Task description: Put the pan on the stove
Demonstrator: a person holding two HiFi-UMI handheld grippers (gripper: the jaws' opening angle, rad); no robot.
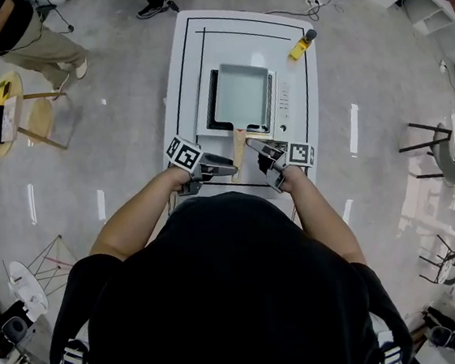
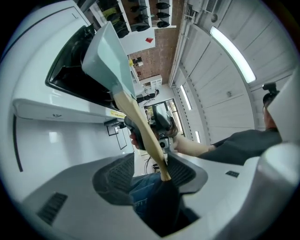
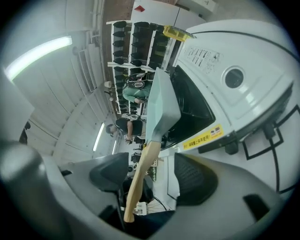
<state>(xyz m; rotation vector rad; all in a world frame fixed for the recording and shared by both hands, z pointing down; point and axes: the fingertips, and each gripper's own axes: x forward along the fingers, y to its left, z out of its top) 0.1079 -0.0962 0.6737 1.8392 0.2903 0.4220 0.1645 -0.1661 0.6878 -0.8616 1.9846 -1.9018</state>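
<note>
Square pale-green pan (image 1: 242,94) sits on the stove (image 1: 285,101), mid-desk (image 1: 188,51). Its wooden handle (image 1: 239,150) sticks out toward 6 o'clock, past the stove's edge.

Left hand-held gripper (image 1: 224,169): released, jaws wide. Handle end lies between the pads in the left gripper view, no pad pressing on it.

Right hand-held gripper (image 1: 258,151): released too. Handle runs through the gap nearer one pad, not clamped. The two grippers flank the handle at 7 and 5 o'clock of the pan.

Yellow object (image 1: 302,46) lies at 1 o'clock on the desk, well apart from the pan.
</note>
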